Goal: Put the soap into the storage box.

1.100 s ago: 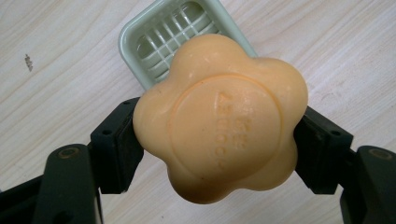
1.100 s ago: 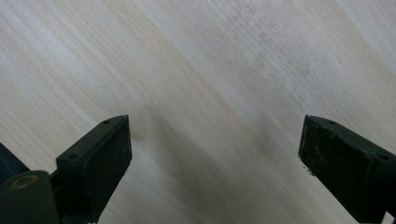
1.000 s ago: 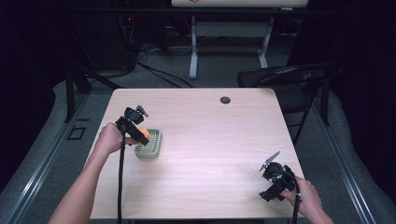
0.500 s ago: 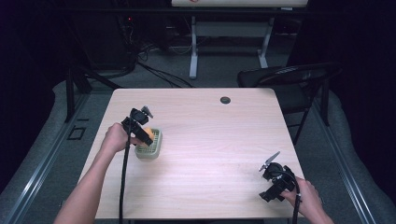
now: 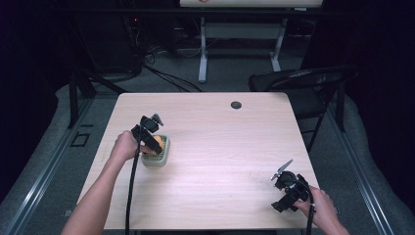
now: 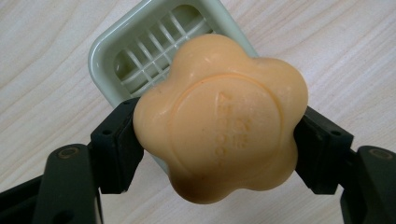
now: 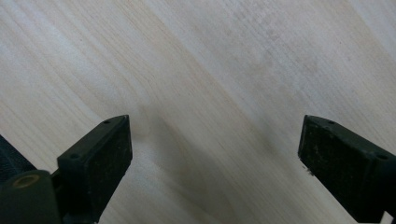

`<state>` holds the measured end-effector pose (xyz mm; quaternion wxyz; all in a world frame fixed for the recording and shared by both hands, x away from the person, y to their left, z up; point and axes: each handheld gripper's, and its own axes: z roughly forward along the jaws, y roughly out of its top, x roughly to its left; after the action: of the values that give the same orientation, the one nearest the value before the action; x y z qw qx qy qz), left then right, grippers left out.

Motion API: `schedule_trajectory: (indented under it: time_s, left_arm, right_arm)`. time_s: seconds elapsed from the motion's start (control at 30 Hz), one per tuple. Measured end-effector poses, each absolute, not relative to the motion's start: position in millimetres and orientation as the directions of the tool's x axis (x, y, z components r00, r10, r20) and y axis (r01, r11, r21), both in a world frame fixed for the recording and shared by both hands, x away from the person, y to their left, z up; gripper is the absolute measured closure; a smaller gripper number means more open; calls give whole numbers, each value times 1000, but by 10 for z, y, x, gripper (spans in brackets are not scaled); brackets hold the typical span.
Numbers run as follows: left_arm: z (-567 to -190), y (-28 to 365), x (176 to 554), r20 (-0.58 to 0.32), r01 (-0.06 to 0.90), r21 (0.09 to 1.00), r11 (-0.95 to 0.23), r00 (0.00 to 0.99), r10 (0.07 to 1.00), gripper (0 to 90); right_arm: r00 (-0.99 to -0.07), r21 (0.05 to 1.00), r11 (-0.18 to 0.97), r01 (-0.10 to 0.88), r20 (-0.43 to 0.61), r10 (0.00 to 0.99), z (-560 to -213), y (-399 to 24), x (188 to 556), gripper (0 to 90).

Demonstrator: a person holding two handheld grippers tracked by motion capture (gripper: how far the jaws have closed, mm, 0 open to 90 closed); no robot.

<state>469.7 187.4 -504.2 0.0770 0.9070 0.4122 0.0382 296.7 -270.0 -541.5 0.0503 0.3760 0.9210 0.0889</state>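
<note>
Two grippers are working at my pale wooden table (image 5: 220,147). Nearest me, at the front right corner, my right gripper (image 7: 215,154) is hovering low over bare wood, its black jaws standing wide apart with nothing between them. Farther off, toward the left edge, my left gripper (image 6: 215,144) is clamping a peach-orange, flower-shaped bar of soap (image 6: 219,116) by its two sides, pads pressing into the scalloped edge. I am holding the soap just above a pale green, rounded plastic soap dish (image 6: 154,42) with a slatted grid floor; whether the two are touching I cannot tell. Beyond, near the far edge, a small dark round grommet (image 5: 236,105) is sitting in the tabletop.
</note>
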Motion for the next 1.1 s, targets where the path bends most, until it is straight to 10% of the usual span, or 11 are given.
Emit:
schedule_trajectory:
  time_s: [1.1]
  left_arm:
    - [-5209, 1765, 4796, 56, 750, 110, -652, 650, 758, 268]
  right_arm:
    - [-740, 192, 726, 660, -5, 673, -5422, -2667, 2951, 98]
